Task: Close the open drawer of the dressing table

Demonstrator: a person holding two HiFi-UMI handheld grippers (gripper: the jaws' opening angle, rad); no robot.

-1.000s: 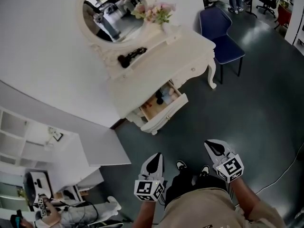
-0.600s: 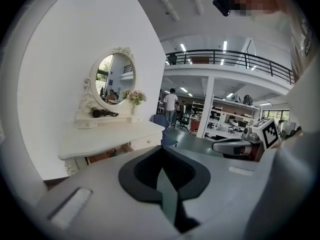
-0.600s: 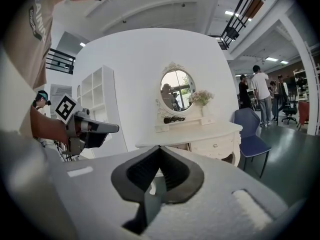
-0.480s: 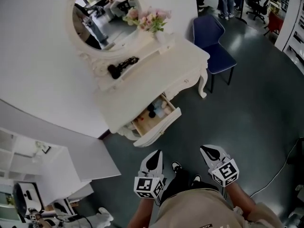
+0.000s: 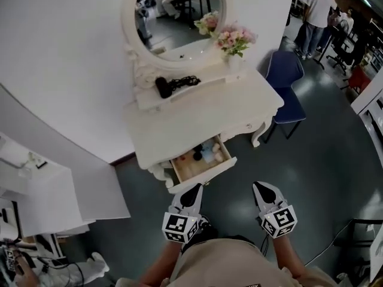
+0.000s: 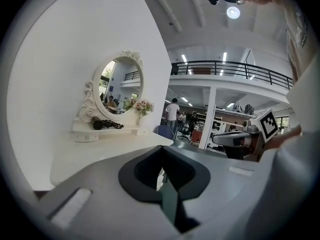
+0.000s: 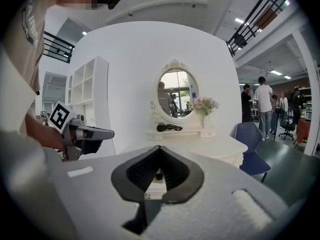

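Head view: the desk [image 5: 197, 121] stands against the wall, its drawer [image 5: 203, 173] pulled out with bottles [image 5: 206, 153] inside. A dryer [image 5: 169, 85] and flowers [image 5: 235, 39] sit on the shelf under the mirror [image 5: 179, 8], and a blue chair [image 5: 286, 76] stands at the desk's right. The left gripper [image 5: 194, 188] is near the drawer front; the right gripper [image 5: 262, 189] hangs over bare floor [image 5: 323, 160]. Left gripper view: its fingers [image 6: 142, 169] are clenched on nothing, the desk top beyond. Right gripper view: its fingers [image 7: 175, 176] are clenched, empty, with the drawer showing past them.

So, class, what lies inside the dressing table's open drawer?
In the drawer: a small dark item and pale blue items near the back. Its rear part is covered by the tabletop.
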